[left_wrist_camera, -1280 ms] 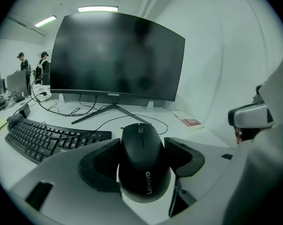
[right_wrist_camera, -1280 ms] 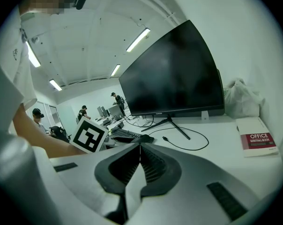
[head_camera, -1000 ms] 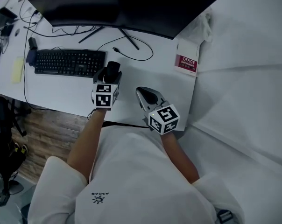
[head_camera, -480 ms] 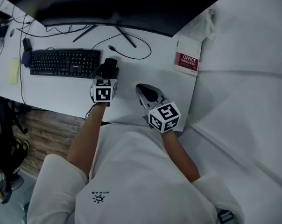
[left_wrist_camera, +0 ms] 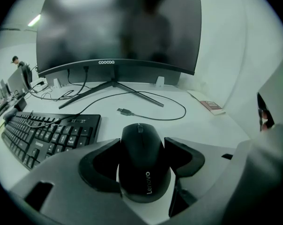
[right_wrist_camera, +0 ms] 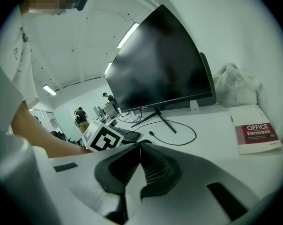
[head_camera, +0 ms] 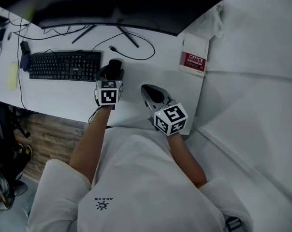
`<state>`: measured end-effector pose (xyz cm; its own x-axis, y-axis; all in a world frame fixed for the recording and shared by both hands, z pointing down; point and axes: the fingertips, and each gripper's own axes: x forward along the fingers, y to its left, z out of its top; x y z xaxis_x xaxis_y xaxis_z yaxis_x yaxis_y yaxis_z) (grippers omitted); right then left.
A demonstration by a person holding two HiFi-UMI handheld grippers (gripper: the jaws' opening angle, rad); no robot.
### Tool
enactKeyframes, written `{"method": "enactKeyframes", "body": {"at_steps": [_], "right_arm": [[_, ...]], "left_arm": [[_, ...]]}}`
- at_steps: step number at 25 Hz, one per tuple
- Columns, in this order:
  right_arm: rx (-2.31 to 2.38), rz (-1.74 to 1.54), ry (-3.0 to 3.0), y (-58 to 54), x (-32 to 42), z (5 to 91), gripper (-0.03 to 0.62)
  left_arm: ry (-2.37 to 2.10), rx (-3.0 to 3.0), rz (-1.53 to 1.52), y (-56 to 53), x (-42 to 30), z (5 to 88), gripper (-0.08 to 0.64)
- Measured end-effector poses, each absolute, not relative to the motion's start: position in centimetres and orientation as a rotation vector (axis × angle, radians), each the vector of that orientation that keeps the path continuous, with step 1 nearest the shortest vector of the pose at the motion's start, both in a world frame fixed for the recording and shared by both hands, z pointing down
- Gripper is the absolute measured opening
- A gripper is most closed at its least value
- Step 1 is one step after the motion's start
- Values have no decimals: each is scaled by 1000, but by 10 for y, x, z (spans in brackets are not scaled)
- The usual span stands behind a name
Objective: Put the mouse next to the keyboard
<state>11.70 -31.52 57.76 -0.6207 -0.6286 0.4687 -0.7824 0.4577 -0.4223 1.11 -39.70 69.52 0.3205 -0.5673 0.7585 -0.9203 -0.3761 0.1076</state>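
The left gripper [left_wrist_camera: 142, 142] is closed on the mouse [left_wrist_camera: 144, 168], with a pad against each flank. The right gripper [right_wrist_camera: 140, 145] has its jaws pressed together with nothing in them and hangs over the near edge of the desk [head_camera: 59, 95], apart from the work.

The mouse sits low over the desk just right of the keyboard [left_wrist_camera: 48, 137], nose toward the monitor [left_wrist_camera: 118, 27]. Whether its underside touches the surface I cannot tell.

This looks like the placing step, almost finished, since the spot already suits the task. The next move calls for settling the mouse flat, spreading the jaws and backing straight off so as not to drag it.

The mouse is smooth matt black plastic, a rounded hump narrowing toward its front, so its curved sides may twist on release. The keyboard is a flat black slab of low keys. The desk is plain, hard and white.
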Motion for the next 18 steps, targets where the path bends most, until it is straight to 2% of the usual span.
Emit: {"method": "enactKeyframes", "body": {"at_steps": [11,13,18], "right_arm": [[1263,912,-2448,-313,129,580,18],[1279,908,-2446,-313,130,579,18],[1326,897,-2437,-307,128,573,18]], "left_arm": [[-1339,2093,954,-400,18,700,301],[-1337,2112,946,-400,19,698,338],[-1313,2156,925,-395,15,685,347]]}}
